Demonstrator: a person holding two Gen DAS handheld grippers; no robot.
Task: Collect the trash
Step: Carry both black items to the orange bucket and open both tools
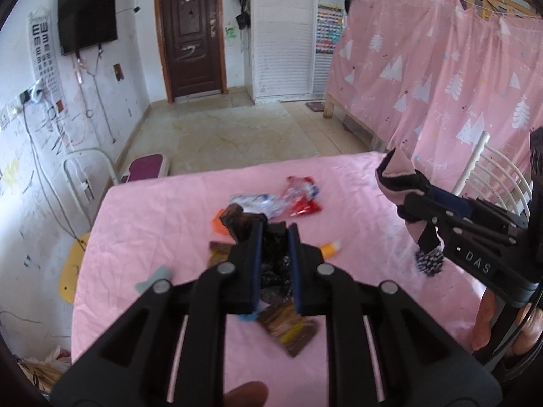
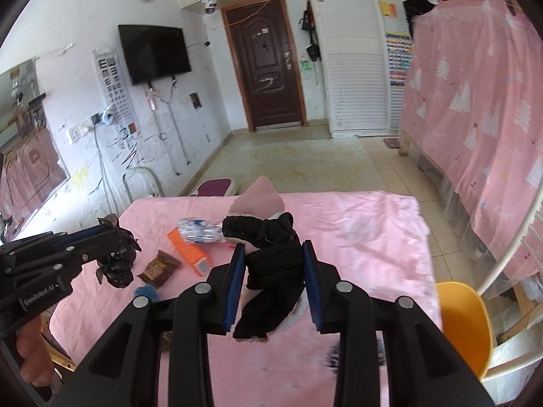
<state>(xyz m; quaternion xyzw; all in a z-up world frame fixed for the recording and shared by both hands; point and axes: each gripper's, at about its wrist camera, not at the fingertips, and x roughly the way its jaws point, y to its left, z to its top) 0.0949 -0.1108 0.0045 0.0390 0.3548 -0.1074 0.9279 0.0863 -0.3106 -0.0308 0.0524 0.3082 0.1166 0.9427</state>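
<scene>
The left gripper (image 1: 275,237) is closed on a crumpled black plastic bag (image 1: 276,257), whose glossy folds bulge between the blue pads and hide much of the table straight ahead. In the right wrist view the same bag (image 2: 117,266) hangs from that gripper (image 2: 124,237) above the left side of the pink tablecloth (image 2: 356,237), clear of the cloth.

The right gripper (image 2: 273,254) is clamped on a black and pink cloth item (image 2: 268,264), possibly a glove or sock; its exact kind cannot be made out. Its pink tip rises above the fingers and its lower end drops out of sight behind the gripper body. From the left wrist view this item (image 1: 404,183) is held up over the right edge of the table, with a dark speckled tuft (image 1: 429,259) blurred beneath it.

The trash lies loose on the tablecloth. A crushed clear plastic bottle (image 2: 200,230) lies near the middle, partly behind the cloth item. An orange packet (image 2: 190,249) lies just beside it, touching or overlapping the bottle's near side. A brown snack wrapper (image 2: 159,268) sits nearer the left gripper, and a small blue scrap (image 2: 146,292) is half hidden by the right gripper's frame. A red and white wrapper (image 1: 302,196) shows only in the left wrist view, beyond the bottle. Another brown wrapper (image 1: 288,334) is blurred and partly covered by the left gripper's fingers.
</scene>
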